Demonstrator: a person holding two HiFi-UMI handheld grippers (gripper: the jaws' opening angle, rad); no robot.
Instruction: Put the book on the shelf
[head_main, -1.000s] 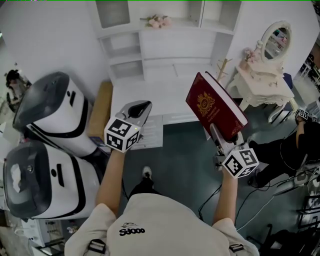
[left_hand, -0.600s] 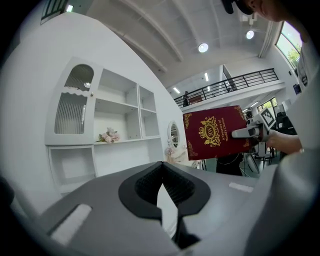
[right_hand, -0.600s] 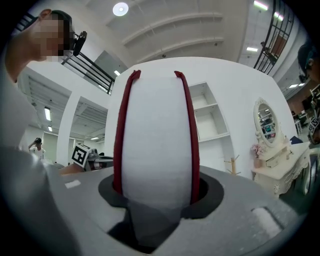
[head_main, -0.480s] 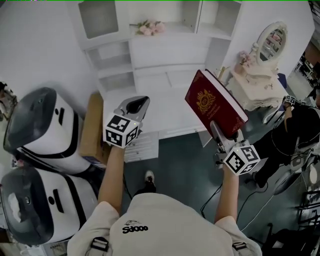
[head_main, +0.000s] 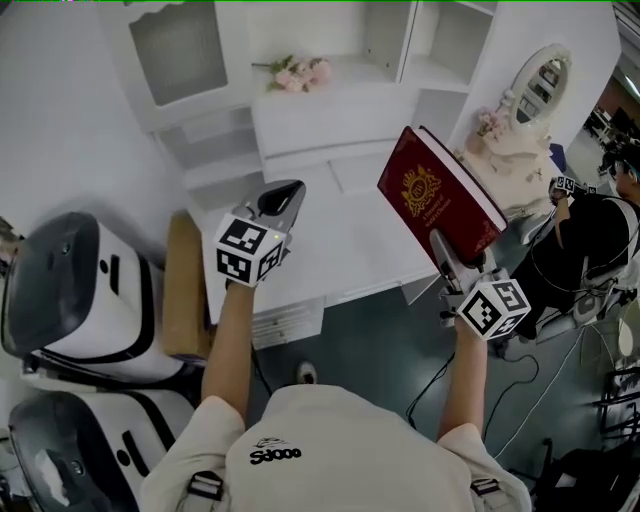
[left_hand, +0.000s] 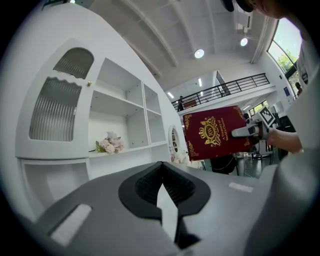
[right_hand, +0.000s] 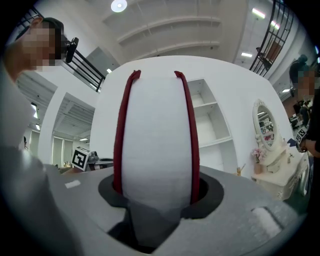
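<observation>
A tall white shelf unit (head_main: 330, 95) with open compartments and a ribbed-glass door fills the top of the head view, and a white desk top (head_main: 340, 235) juts out from its base. Two bulky white-and-black machines (head_main: 75, 290) stand to the left of the desk, with a brown board (head_main: 183, 290) upright between them and it. To the right is a small white dressing table (head_main: 520, 150) carrying an oval mirror (head_main: 538, 85). The dark red book (head_main: 440, 205), its cover stamped in gold, is up in the air above the desk's right part, tilted, in front of the shelf unit and in none of its compartments. The right gripper (head_main: 447, 252) is clamped on the book's lower edge, one jaw on each cover. The left gripper (head_main: 283, 197) hangs over the desk's left part with its jaws together and nothing between them. A small bunch of pink flowers (head_main: 297, 73) lies on a shelf.
</observation>
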